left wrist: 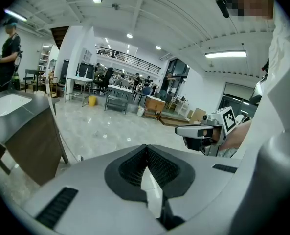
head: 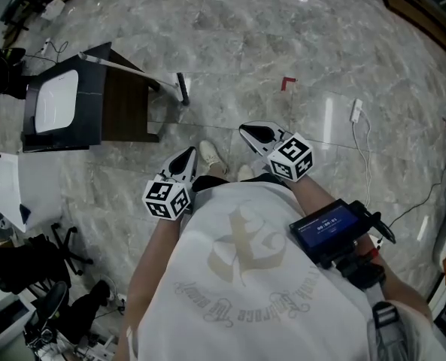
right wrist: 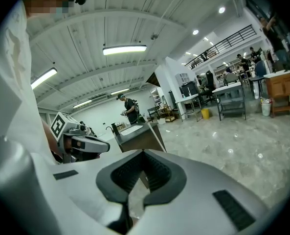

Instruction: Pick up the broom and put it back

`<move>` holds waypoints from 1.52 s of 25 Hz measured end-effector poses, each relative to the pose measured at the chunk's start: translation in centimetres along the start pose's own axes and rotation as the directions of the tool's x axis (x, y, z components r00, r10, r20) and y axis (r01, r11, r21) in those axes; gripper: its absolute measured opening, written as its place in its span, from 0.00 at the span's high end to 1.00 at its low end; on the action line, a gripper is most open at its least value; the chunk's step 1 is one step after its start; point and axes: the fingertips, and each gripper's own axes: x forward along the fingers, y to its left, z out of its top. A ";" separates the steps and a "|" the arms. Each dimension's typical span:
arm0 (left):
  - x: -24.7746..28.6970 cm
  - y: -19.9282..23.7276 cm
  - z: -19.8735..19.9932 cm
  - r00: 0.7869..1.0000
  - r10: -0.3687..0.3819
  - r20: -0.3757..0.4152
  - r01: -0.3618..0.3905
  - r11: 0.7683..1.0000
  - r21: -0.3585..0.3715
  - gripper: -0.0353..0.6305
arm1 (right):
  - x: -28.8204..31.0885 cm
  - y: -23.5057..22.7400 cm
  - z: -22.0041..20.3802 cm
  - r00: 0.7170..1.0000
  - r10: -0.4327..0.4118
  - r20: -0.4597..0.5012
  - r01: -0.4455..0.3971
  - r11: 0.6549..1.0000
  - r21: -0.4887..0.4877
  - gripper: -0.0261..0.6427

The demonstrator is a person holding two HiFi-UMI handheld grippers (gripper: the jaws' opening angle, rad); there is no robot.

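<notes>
Left gripper, right gripper closed empty, probable broom against cabinet, bystander only in gripper views

1. The broom has a long, thin, pale handle and a small dark head.
2. It stands tilted and unheld. The upper handle leans on the top corner of a dark cabinet, and the head rests on the grey marble floor just beside the cabinet.
3. In the left gripper view the broom is a slim pale pole slanting down the cabinet's side.
4. In the right gripper view the broom slants along the cabinet's right edge, and its head cannot be seen.
</notes>
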 end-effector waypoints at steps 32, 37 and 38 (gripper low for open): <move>8.5 14.0 10.4 0.988 -0.157 0.004 0.157 0.988 0.013 0.93 | 10.7 -8.6 7.5 0.972 -0.232 -0.045 0.233 0.972 0.033 0.93; 7.6 17.3 12.1 0.988 -0.151 0.032 0.151 0.988 0.001 0.93 | 12.7 -9.5 10.1 0.962 -0.269 -0.041 0.270 0.962 0.022 0.93; 7.4 18.5 12.2 0.989 -0.141 0.041 0.141 0.990 -0.009 0.93 | 13.6 -9.7 10.3 0.962 -0.272 -0.040 0.273 0.962 0.018 0.93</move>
